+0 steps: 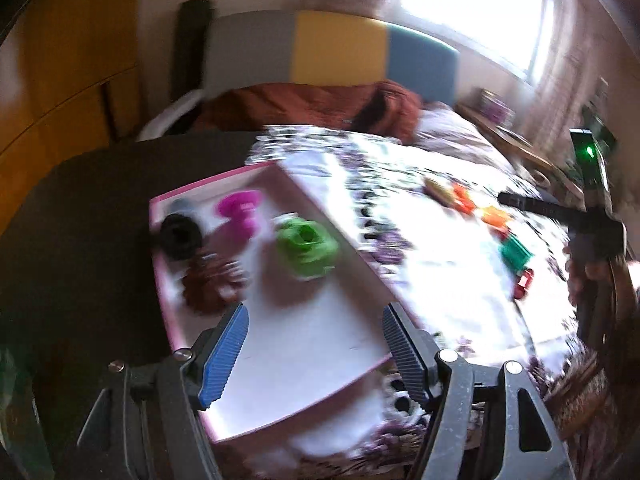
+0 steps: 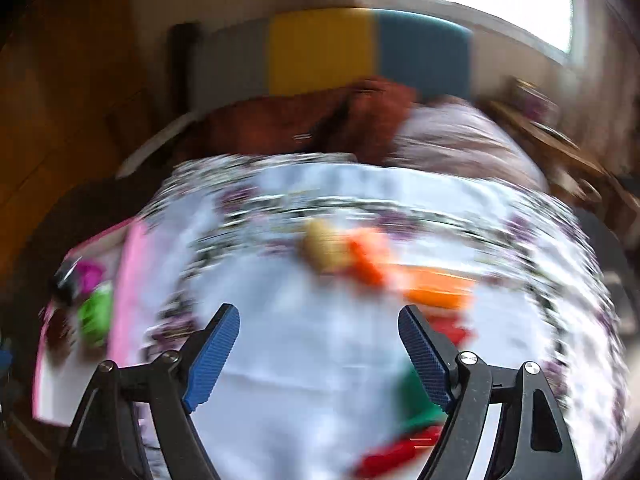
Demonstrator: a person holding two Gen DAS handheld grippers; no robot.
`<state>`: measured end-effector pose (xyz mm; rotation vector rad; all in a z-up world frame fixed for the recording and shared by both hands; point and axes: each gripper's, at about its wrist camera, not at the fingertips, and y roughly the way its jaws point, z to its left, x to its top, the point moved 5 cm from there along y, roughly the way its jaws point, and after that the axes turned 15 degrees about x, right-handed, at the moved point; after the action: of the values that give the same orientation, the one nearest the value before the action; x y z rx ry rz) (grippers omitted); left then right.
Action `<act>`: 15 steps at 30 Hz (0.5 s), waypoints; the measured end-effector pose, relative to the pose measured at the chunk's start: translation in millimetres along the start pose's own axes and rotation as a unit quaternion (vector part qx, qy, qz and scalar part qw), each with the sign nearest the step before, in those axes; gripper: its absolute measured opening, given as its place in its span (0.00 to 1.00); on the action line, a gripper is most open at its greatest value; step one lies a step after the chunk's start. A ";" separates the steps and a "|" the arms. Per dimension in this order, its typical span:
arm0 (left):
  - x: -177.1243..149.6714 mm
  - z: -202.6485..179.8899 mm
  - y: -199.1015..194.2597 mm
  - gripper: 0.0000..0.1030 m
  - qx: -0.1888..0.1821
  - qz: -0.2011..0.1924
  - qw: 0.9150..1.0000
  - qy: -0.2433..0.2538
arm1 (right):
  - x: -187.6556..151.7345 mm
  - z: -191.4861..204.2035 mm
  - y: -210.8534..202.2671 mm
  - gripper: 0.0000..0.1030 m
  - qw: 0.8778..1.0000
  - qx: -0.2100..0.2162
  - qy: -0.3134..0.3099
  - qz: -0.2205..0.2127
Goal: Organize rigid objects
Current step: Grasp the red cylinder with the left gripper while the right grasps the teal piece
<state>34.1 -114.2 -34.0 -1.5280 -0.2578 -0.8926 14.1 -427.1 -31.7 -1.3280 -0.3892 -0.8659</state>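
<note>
A: What is shown in the left wrist view only?

B: The pink tray (image 1: 224,178) is seen in full, on the patterned cloth (image 1: 440,280). Four parts are held in it: a black piece (image 1: 181,236), a magenta piece (image 1: 239,210), a green piece (image 1: 306,246) and a brown piece (image 1: 210,280). The right gripper (image 1: 596,216) is seen at the right edge.

A: And in the right wrist view?

B: The loose parts are shown closer, though blurred: a tan piece (image 2: 322,248), orange pieces (image 2: 400,276), a green block (image 2: 416,400) and a red piece (image 2: 396,452), all on the cloth outside the tray.

A: State of the fingers?

B: The left gripper (image 1: 314,354) is spread wide above the tray, nothing held. The right gripper is likewise wide and empty.
</note>
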 end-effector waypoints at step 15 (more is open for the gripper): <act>4.8 -197.2 36.1 0.58 -0.176 0.023 0.963 0.202 | -11.8 -145.9 -60.2 0.85 0.959 -0.067 0.253 -0.112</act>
<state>-14.2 -304.4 -74.9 -1.6210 0.2445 -1.2361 -69.8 -561.3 -33.8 -1.1426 -0.0767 -1.4012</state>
